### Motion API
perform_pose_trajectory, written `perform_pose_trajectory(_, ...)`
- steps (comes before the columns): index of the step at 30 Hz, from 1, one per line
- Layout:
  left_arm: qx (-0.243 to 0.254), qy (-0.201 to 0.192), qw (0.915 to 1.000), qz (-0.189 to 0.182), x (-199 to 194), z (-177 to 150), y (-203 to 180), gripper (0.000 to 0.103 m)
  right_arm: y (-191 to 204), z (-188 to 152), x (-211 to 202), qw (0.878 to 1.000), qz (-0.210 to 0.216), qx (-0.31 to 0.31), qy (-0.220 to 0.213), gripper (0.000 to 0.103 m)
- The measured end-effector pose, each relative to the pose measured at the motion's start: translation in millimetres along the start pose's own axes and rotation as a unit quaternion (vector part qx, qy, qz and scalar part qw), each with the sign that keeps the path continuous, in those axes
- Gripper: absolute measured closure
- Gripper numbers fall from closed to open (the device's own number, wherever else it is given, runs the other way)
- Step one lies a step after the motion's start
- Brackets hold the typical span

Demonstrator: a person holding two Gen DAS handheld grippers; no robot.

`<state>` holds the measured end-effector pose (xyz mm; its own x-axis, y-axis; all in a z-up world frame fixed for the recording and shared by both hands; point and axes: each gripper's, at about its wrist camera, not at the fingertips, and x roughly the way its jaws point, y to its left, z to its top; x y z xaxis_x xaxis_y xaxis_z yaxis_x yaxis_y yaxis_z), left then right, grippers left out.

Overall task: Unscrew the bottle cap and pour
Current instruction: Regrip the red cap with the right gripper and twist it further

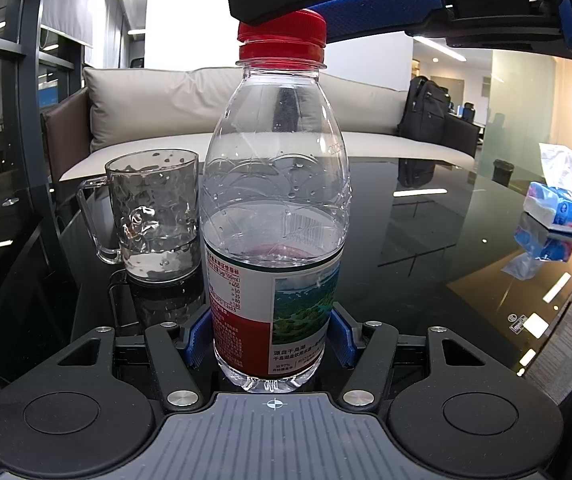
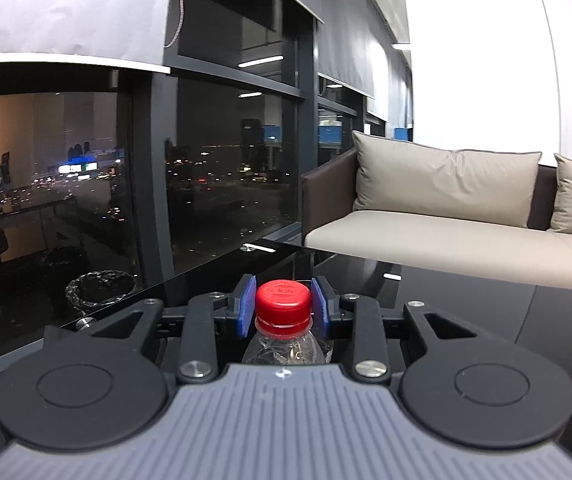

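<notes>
Water bottle [image 1: 274,216] upright on black tabletop [image 1: 426,240] — left tool [image 1: 271,340] clamped on its labelled base, right tool [image 2: 283,308] closed on red cap [image 2: 283,299], glass mug [image 1: 154,216] just beside.

One bottle [image 1: 274,216] is counted, closed by one red cap [image 2: 283,303]. One glass mug [image 1: 154,216] is seen on the one dark table [image 1: 446,240]. One pack of tissues [image 1: 556,210] is found there as well. Two grippers are counted, the left gripper [image 1: 272,344] and the right gripper [image 2: 283,307]. One sofa [image 2: 446,236] is seen, with two cushions shown on it. One backpack [image 1: 424,114] is counted and one waste bin [image 2: 100,290].
</notes>
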<state>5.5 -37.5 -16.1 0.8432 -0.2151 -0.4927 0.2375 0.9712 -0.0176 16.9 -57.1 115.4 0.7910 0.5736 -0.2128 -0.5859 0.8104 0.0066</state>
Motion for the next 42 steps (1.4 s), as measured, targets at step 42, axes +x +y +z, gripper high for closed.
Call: perform_pose_trajectory(42,0.001,0.0,1.0,0.0,0.8,3.9,-1.4,0.048,-41.4,5.1,8.5,0.989,0.143,-0.033,-0.001,0.071)
